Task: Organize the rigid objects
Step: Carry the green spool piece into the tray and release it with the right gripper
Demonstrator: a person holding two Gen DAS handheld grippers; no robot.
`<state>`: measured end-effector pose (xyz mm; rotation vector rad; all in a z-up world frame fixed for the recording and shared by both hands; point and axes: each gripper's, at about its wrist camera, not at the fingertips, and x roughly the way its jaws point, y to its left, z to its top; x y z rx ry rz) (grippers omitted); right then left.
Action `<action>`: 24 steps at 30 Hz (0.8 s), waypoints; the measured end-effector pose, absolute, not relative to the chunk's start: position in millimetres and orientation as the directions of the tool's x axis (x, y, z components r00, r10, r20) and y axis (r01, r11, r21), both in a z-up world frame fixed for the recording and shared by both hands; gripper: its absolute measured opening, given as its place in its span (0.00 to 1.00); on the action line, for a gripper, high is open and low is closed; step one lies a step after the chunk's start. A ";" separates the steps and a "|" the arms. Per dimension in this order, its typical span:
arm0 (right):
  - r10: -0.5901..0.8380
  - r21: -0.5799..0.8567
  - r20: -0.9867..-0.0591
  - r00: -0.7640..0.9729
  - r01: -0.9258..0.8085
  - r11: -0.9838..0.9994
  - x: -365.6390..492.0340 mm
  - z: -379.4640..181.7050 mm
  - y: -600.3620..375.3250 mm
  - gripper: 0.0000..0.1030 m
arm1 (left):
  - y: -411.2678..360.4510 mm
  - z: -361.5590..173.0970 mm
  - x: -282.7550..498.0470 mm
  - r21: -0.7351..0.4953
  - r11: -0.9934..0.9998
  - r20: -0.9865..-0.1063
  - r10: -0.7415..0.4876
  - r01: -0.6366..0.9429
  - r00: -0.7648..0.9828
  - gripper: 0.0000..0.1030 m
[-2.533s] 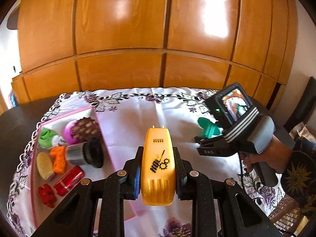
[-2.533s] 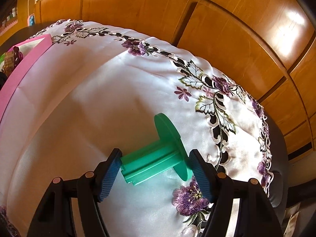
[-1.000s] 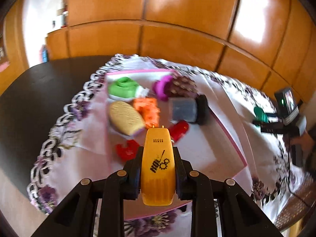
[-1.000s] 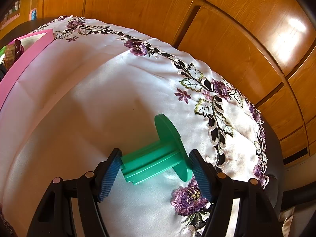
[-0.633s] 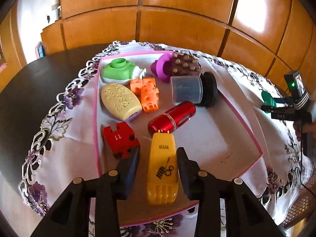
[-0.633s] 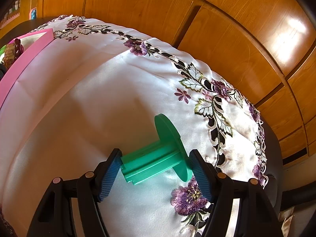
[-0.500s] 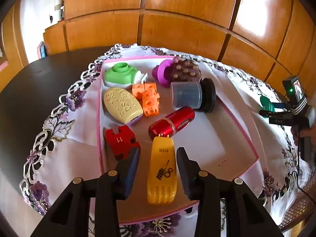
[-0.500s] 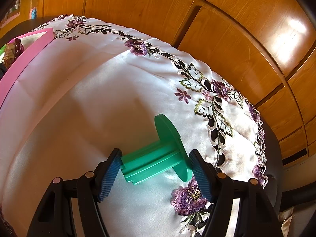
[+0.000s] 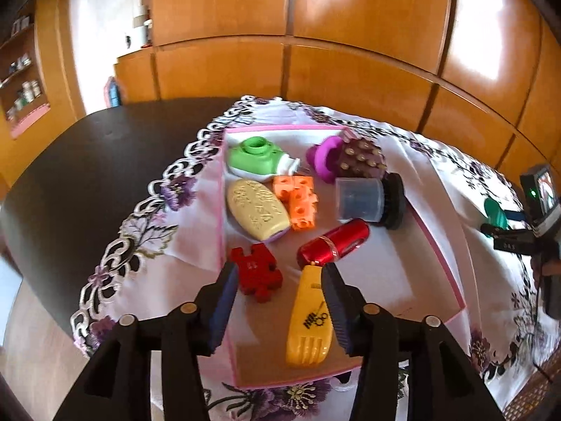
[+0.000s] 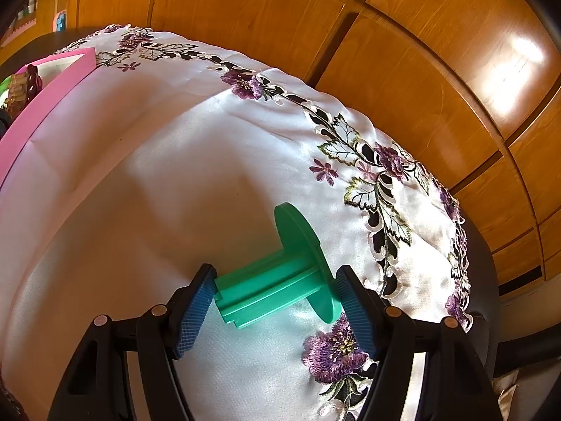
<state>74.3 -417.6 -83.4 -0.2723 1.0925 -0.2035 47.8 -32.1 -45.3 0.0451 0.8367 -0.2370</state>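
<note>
You had the green spool [image 10: 277,286] on the tablecloth [image 10: 175,182], pinched end to end in your right hand-held gripper [image 10: 271,296] — stiff, light, slippery plastic; your left hand-held gripper [image 9: 277,301], jaws just opening, straddled the yellow toy [image 9: 310,319] lying in the pink tray [image 9: 440,256]

A room in a home: a dark table [image 9: 70,182] covered by a white embroidered tablecloth [image 10: 175,161] with purple flowers stands before glossy wooden wardrobe doors [image 9: 350,35]. Wall shelves [image 9: 21,80] hold small bottles.
</note>
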 end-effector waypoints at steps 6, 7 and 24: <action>-0.297 -0.318 -0.843 0.448 0.031 0.948 74.1 -84.0 -417.2 0.69 | -23.4 -41.3 45.2 -0.030 0.983 -0.727 -0.147 0.183 0.671 0.49; -0.299 -0.318 -0.843 0.447 0.033 0.947 74.2 -84.3 -417.1 0.69 | -21.1 -39.7 44.9 -0.032 0.984 -0.723 -0.144 0.176 0.676 0.49; -0.149 -0.239 -0.786 0.600 -0.072 0.968 60.8 -10.8 -339.4 0.69 | -0.6 -37.6 47.5 -0.078 0.990 -0.714 -0.140 0.121 0.687 0.50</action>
